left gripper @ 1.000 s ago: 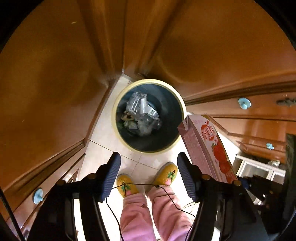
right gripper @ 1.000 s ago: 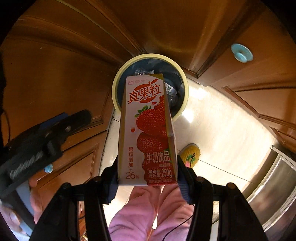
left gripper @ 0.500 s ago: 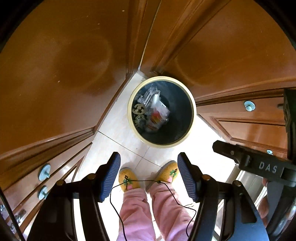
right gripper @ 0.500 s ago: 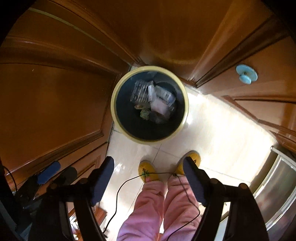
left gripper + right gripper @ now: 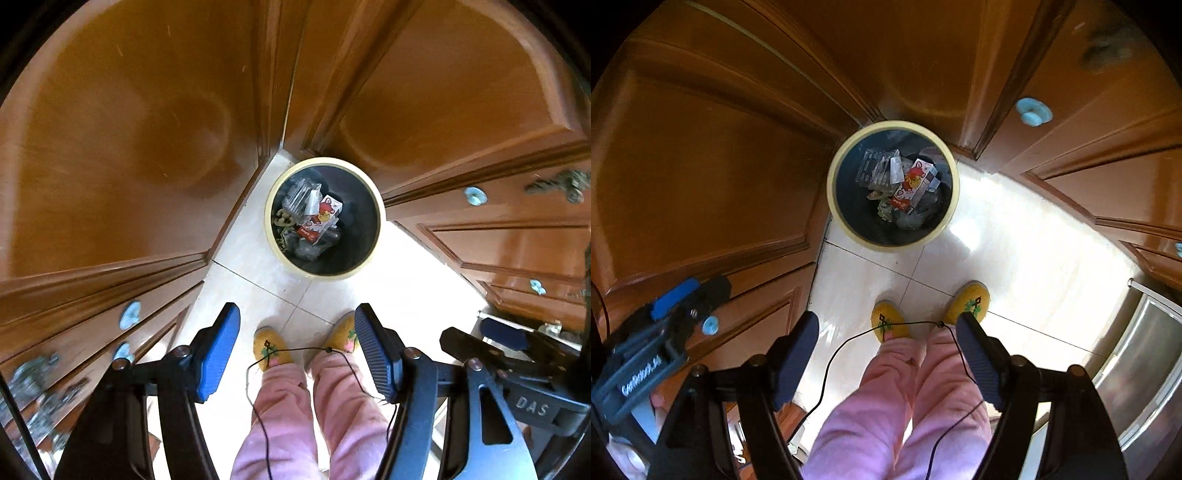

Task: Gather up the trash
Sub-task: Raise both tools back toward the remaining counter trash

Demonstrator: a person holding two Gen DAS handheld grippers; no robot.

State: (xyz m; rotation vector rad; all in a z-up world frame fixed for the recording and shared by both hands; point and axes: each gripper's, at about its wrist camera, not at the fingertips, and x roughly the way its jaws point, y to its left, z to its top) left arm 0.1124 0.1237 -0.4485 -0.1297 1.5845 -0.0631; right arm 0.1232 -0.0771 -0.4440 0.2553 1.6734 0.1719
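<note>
Left claw: we find the left gripper (image 5: 297,350) pointing straight down at the floor, its blue-padded fingers (image 5: 218,350) spread well apart with nothing between them.
Right claw: we find the right gripper (image 5: 886,354) aimed steeply downward, its dark blue pads (image 5: 979,363) set wide with nothing in its grasp; only the floor and the person's legs show in the gap.
Bin: we note a round dark waste bin with a cream-yellow rim (image 5: 271,236) (image 5: 833,173) standing on the pale glossy floor tiles (image 5: 1015,236) in the corner of the brown wooden cabinet doors (image 5: 122,122), at twelve o'clock from both claws and well below them.
Trash: we see the red-and-white strawberry milk carton (image 5: 319,219) (image 5: 913,182) lying tilted inside the bin on crumpled clear plastic packaging (image 5: 297,194) (image 5: 875,170), which sits at ten o'clock from the carton.
Person: we record pink trouser legs (image 5: 291,410) and yellow embroidered slippers (image 5: 269,349) at six o'clock from the bin, with a thin black cable (image 5: 827,373) across them.
Fittings: we note pale blue round knobs (image 5: 1032,112) on the cabinet doors.
</note>
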